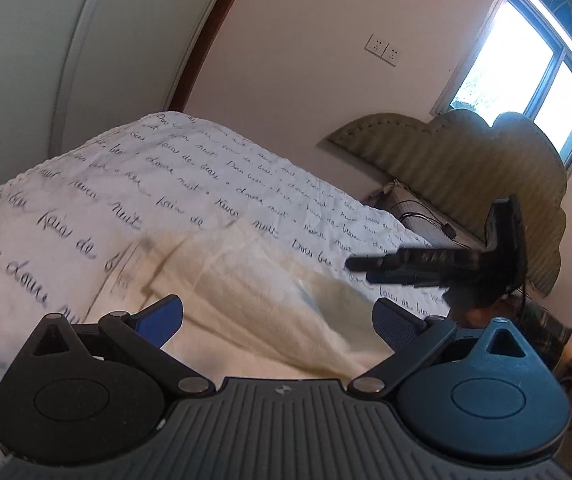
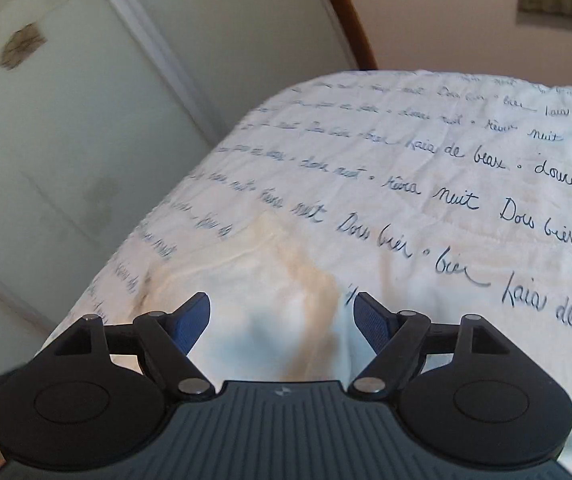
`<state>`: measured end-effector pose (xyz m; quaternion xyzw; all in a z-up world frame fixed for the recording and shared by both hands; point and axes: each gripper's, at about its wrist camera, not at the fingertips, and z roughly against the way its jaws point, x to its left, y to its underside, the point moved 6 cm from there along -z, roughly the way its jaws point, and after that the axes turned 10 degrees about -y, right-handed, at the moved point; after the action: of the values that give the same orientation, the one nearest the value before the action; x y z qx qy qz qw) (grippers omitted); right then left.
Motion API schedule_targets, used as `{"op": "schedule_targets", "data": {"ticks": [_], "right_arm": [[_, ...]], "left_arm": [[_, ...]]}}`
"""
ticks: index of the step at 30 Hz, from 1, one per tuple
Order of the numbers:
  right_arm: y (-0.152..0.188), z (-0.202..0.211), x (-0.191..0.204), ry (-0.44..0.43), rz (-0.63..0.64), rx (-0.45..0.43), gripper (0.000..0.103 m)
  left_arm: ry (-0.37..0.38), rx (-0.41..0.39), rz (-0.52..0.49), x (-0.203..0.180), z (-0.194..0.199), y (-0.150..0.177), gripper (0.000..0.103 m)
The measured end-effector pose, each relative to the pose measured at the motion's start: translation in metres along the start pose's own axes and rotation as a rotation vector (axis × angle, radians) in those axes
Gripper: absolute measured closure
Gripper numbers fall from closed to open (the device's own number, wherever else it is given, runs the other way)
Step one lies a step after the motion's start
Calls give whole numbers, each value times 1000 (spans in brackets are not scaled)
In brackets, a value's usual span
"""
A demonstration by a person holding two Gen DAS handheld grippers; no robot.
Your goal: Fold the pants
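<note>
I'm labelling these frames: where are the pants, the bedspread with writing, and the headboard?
pants (image 2: pixel 286 280): right wrist view, on the cream fabric ahead of the fingers.
bedspread (image 2: pixel 466 168): right wrist view, on a bare lettered patch.
headboard (image 1: pixel 446 152): left wrist view, on its padded front.

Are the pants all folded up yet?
Partly, it seems. The cream pants lie bunched in a blurry, folded-looking heap on the bedspread. Both the left gripper and right gripper have open, empty jaws. Still left, probably: neatening.
</note>
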<state>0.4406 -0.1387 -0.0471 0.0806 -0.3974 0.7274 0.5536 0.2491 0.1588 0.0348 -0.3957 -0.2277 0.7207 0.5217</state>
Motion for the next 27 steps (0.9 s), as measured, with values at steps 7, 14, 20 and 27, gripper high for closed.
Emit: {"op": "schedule_targets", "data": {"ticks": [7,14,20,27], "right_arm": [[39,-30,15,107,272,90,88],[88,-11,107,314,958,34,90],[115,-14,122,339,1108,46,90],[99,-7,105,336,949,13,89]], "left_arm": [[97,323,-8,-42,-102,-54,2],[-45,596,59,-41,-192,-54,15],[-82,604,24,-42,-195,-52,70],[-94,357,-48,-55,-151,-60,99]]}}
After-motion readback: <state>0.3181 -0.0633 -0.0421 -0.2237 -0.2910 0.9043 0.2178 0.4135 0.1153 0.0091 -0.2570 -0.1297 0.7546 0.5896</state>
